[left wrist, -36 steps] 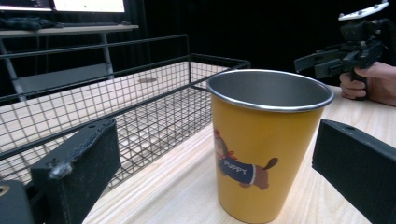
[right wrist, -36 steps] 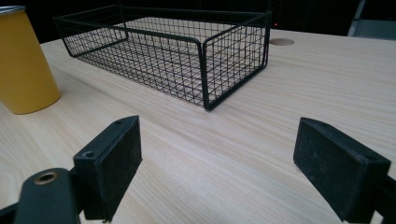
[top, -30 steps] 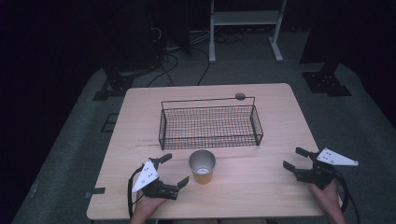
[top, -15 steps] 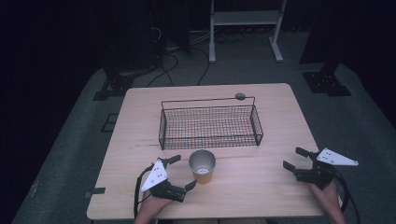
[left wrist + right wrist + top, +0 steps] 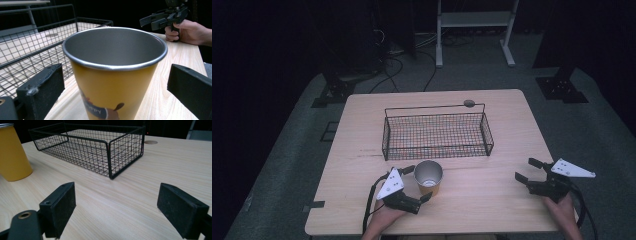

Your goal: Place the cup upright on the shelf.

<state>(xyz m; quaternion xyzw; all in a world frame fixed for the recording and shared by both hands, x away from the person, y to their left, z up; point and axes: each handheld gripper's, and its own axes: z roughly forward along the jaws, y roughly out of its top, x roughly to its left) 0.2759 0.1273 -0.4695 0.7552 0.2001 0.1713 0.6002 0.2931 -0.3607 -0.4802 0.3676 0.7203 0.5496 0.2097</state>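
Near the front left of the pale wooden counter (image 5: 492, 200), the left gripper (image 5: 416, 182) has been brought in from the left over the last second, so that the yellow metal cup with a steel rim (image 5: 428, 177) is now flanked by its spread fingers (image 5: 42, 87); a grasp of the cup is judged to be about to begin, though no contact is seen yet. The cup stands upright just in front of the black wire basket (image 5: 437, 134), near the counter's front edge. In the left gripper view the cup's bare steel inside and a printed figure on its wall are revealed, details lost from above, and a gap is left on each side. At the front right corner the right gripper (image 5: 528, 170) has been kept in place, fingers (image 5: 60, 202) wide apart over bare wood. From the right gripper view the basket (image 5: 100, 150) is seen to be empty, and a round hole (image 5: 150, 142) in the counter lies beyond it.
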